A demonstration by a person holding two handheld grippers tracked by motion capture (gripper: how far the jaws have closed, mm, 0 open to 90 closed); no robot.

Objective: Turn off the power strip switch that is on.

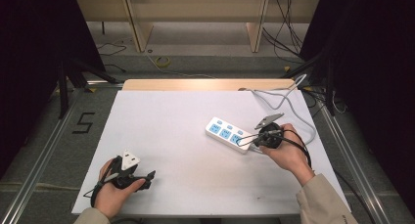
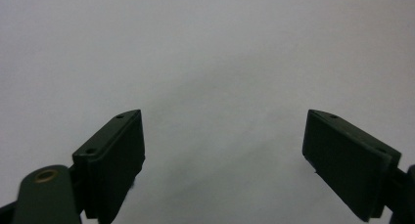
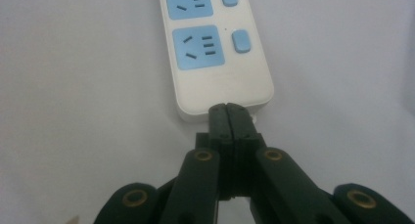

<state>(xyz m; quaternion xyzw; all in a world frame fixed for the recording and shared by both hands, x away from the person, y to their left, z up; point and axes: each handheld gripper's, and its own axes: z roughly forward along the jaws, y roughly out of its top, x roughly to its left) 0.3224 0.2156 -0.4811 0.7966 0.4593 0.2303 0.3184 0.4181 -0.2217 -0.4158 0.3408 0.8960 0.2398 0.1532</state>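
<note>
A white power strip [image 1: 226,134] with blue sockets and blue switches lies right of centre on the white table top [image 1: 171,111]. In the right gripper view its near end [image 3: 222,84] lies just beyond my right gripper [image 3: 228,109]. The jaws are pressed together, with their tips at the strip's end edge. I cannot tell whether anything is pinched under them. In the high view the right gripper [image 1: 248,141] points left at that end. My left gripper [image 1: 149,175] rests near the front left of the table. Its jaws [image 2: 225,136] stand wide apart over bare white surface.
The strip's grey-white cable [image 1: 292,106] loops from the strip's right end toward the table's back right corner. A wooden strip [image 1: 205,84] runs along the table's far edge. Beyond the table are a floor with cables and dark stands at both sides.
</note>
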